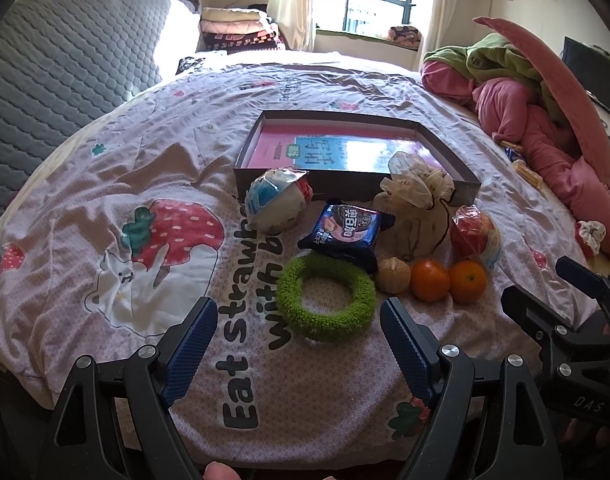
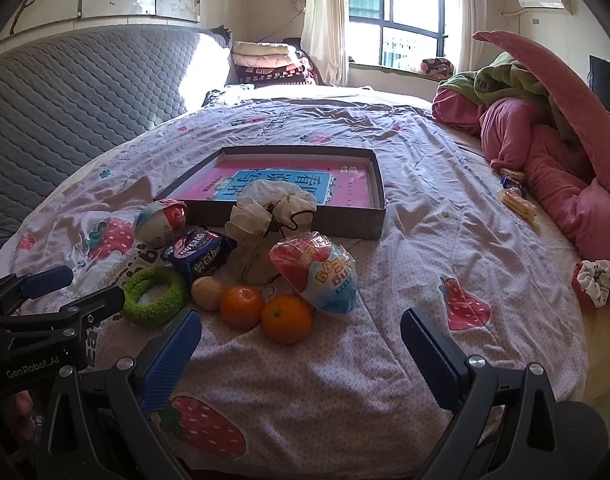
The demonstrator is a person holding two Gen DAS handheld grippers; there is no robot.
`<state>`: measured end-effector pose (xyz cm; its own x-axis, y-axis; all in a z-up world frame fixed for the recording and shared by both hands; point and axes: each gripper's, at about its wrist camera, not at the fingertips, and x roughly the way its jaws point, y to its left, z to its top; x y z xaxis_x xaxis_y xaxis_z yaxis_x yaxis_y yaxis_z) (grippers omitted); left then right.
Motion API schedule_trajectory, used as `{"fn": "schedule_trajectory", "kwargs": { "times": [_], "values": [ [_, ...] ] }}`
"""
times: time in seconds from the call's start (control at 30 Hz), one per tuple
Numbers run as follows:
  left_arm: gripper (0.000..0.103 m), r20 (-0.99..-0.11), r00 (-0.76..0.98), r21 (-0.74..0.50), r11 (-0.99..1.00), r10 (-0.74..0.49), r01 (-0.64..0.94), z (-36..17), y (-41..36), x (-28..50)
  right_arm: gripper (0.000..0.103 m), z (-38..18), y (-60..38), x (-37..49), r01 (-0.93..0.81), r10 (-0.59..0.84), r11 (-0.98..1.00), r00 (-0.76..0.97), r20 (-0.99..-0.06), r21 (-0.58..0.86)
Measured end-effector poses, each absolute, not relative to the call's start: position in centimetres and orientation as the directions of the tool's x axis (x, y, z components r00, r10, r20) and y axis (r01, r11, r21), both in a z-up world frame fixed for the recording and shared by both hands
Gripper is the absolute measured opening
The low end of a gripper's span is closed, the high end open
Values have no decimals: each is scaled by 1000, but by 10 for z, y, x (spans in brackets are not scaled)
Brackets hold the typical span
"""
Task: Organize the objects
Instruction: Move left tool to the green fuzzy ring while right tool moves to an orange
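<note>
**Sorting Snacks and Fruit Beside an Open Box on a Bed**

Lying in a loose cluster on the strawberry-print bedsheet (image 1: 105,168), just in front of the shallow box (image 1: 437,130): green fuzzy ring (image 1: 325,300), dark cookie packet (image 1: 345,230), walnut (image 1: 393,275), two oranges (image 1: 430,280) (image 1: 467,281), tied cloth pouch (image 1: 419,216), and two plastic-wrapped round snacks (image 1: 277,200) (image 1: 475,236). Box holding only a pink and blue printed sheet (image 1: 325,148). Pouch and left-hand snack touching the near wall of the box and hiding part of it.

Left gripper (image 1: 299,332) spread wide and empty, hovering just short of the green ring. Right gripper (image 2: 301,338) likewise spread wide and empty, nearest orange just beyond its left pad.

Heaped pink and green bedding (image 1: 525,120) well apart along the right edge of the bed, small packets (image 2: 513,196) beside it too small to identify. Grey quilted headboard (image 1: 65,60) to the left. Packet lettering not legible. Fingertip (image 1: 219,474) cut off at the lower frame edge.
</note>
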<state>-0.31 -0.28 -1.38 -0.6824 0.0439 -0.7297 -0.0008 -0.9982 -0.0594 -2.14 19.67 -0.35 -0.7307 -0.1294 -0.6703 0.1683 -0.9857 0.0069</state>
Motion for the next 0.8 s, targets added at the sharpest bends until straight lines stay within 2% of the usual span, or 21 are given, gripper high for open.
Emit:
{"fn": "schedule_trajectory", "kwargs": {
  "times": [0.53,0.8],
  "values": [
    [84,-748,-662,-50,-999,35,3,-33,-9,-17,101,-22,199,-33,152,-127,-988,-682,-720,30],
    [84,-765,-642,-83,-997,58,9,-43,-20,-30,98,-27,196,-38,154,-131,-987,-671,-730,36]
  ]
}}
